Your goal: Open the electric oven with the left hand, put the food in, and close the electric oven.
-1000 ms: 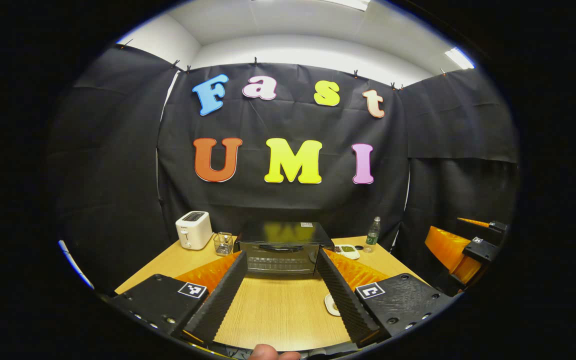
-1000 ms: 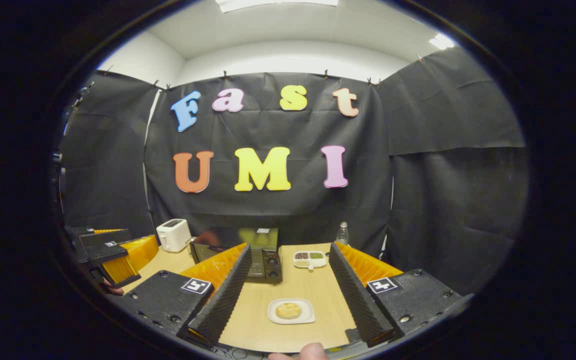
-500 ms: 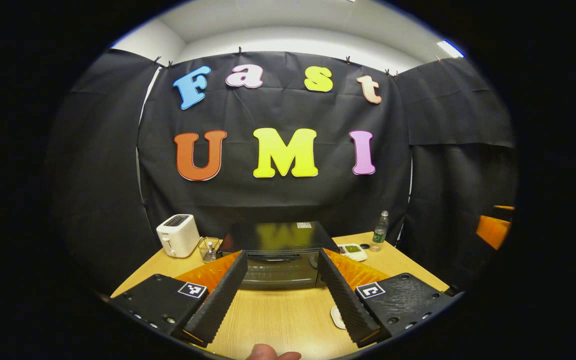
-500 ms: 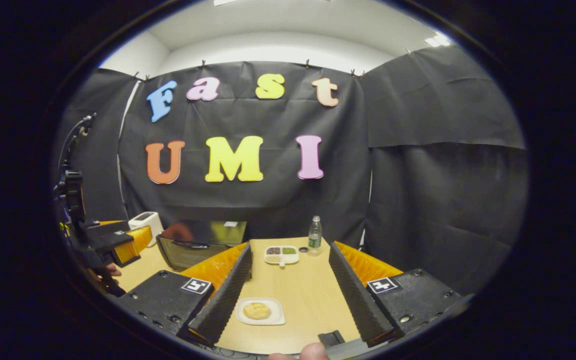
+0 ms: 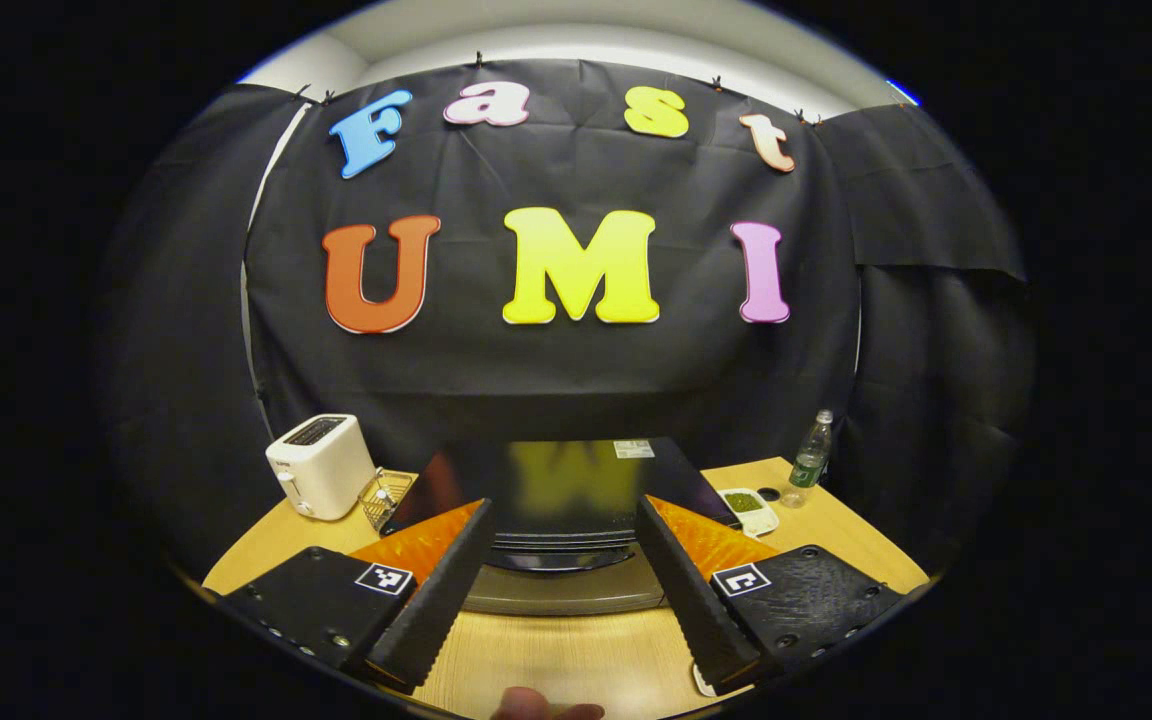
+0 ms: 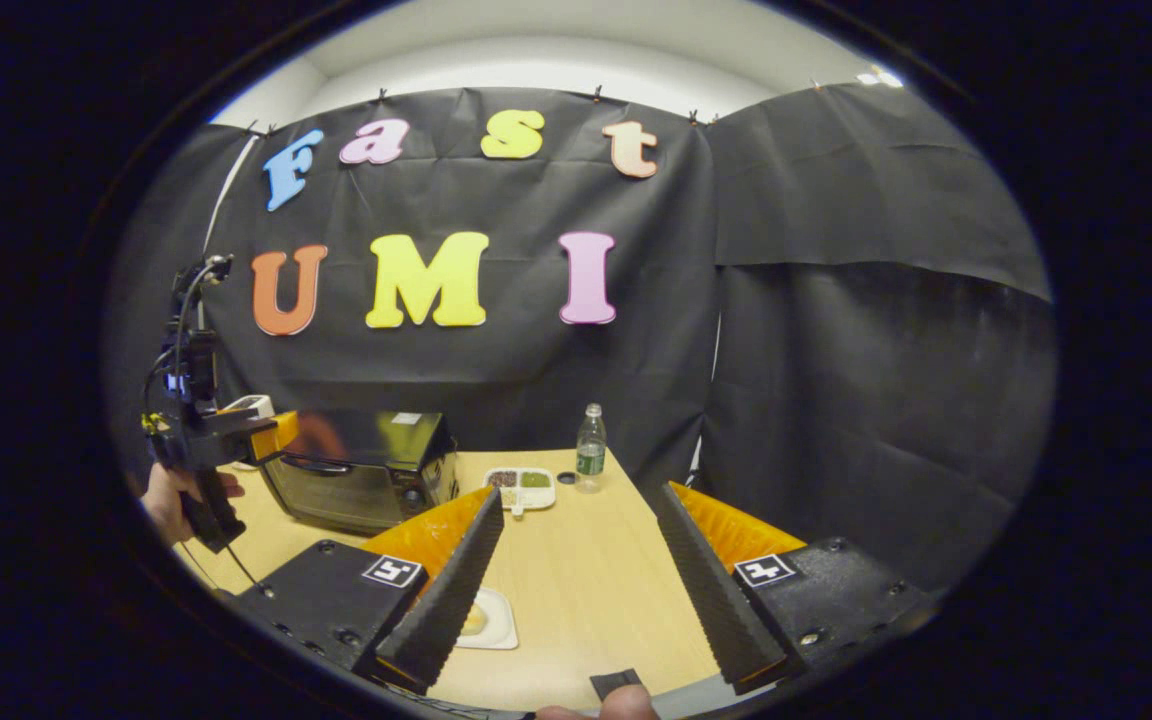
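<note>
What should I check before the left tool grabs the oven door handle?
1. Oven door shut: ok.
2. Left tool open: ok.
3. Handle lined up between its fingers: ok.
4. Fingers touching handle: cannot tell.
5. Food plate ready on table, by right tool: ok.
6. Right tool open, empty: ok.

**Clearance around the oven front**

Left gripper [image 5: 561,560], fingers spread, faces the electric oven [image 5: 561,500] with bare table [image 5: 556,660] between. Toaster [image 5: 319,480] and wire basket [image 5: 383,495] crowd the oven's left flank; a divided dish [image 5: 751,508] and bottle [image 5: 810,460] stand to its right. Open tabletop lies between the right gripper's [image 6: 576,590] fingers.
</note>
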Tool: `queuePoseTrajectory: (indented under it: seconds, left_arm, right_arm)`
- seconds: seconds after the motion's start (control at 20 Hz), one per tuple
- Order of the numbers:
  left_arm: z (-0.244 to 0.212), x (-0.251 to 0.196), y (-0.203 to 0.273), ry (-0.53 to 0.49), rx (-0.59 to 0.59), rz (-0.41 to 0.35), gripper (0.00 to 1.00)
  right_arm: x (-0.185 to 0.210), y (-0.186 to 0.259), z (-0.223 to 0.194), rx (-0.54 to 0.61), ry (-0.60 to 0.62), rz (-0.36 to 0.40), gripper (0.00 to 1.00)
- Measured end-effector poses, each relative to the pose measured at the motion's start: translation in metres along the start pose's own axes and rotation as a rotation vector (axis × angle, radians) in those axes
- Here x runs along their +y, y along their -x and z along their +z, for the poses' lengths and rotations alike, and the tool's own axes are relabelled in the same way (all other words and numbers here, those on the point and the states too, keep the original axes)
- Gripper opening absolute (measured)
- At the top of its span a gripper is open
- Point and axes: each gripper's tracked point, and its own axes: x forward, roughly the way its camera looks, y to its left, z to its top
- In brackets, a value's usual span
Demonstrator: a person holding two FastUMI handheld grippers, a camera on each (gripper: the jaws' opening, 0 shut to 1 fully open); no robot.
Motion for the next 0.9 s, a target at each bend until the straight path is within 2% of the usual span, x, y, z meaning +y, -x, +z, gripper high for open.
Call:
queuePoseTrajectory:
  seconds: [0.25,0.45,0.55,0.6,0.65,0.7,0.9]
  left_arm:
    - [-0.036,0.009,-0.049,0.016,0.091,0.017,0.93]
    - [-0.060,0.012,-0.061,0.004,0.141,0.026,0.93]
    - [-0.062,0.013,-0.064,-0.005,0.124,0.024,0.95]
    - [-0.069,0.012,-0.061,-0.002,0.154,0.027,0.84]
    - [-0.063,0.011,-0.058,-0.019,0.135,0.024,0.86]
    - [-0.067,0.011,-0.059,-0.019,0.150,0.024,0.98]
    - [-0.074,0.012,-0.037,-0.012,0.164,0.024,0.98]
  right_arm:
    - [-0.004,-0.022,-0.004,0.028,0.021,-0.005,0.98]
    - [-0.006,-0.030,-0.010,0.047,0.017,-0.009,0.97]
    - [-0.003,-0.032,-0.013,0.055,0.018,-0.005,0.97]
    - [0.000,-0.032,-0.014,0.060,0.015,0.000,0.97]
    - [0.002,-0.033,-0.015,0.063,0.011,0.004,0.97]
    - [0.005,-0.033,-0.015,0.066,0.008,0.008,0.98]
    - [0.015,-0.029,-0.013,0.055,0.001,0.026,0.98]
